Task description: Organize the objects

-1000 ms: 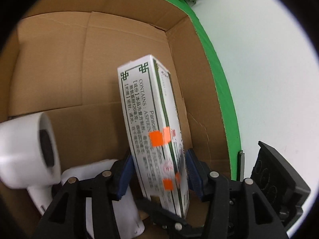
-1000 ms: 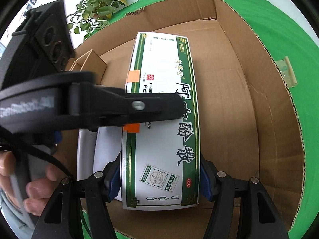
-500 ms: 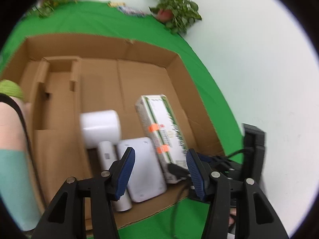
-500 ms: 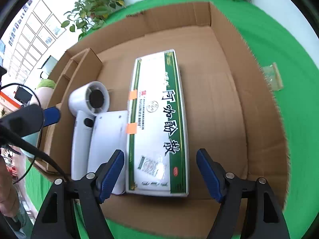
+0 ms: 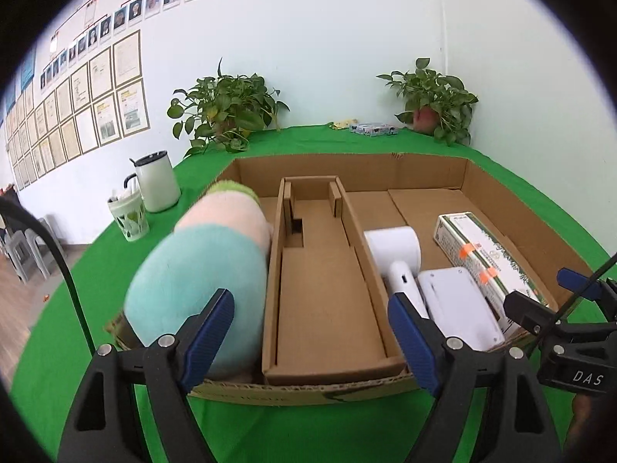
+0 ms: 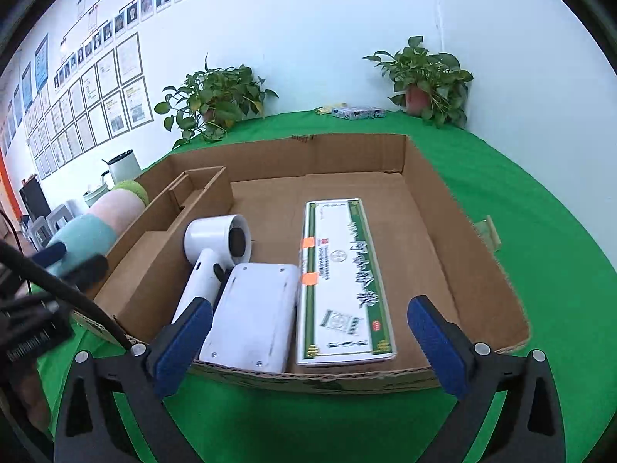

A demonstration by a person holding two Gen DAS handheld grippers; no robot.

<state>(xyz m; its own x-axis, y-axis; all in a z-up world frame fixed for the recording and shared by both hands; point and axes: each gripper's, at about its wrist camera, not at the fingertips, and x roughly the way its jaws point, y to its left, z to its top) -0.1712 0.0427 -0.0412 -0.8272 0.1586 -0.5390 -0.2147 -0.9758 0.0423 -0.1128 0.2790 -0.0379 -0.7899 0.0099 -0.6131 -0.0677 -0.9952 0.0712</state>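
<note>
A shallow cardboard box lies on the green table. In it lie a green and white medicine carton, a flat white device and a white hair dryer, side by side. A pastel plush roll sits in the box's left compartment. My left gripper is open and empty over the box's near edge. My right gripper is open and empty in front of the carton.
A cardboard divider splits the box. A white kettle and a green patterned cup stand on the table at the left. Potted plants and a small packet sit along the back wall.
Both grippers let go of the carton, which now lies flat in the box. Both have pulled back and up to the box's near edge.
</note>
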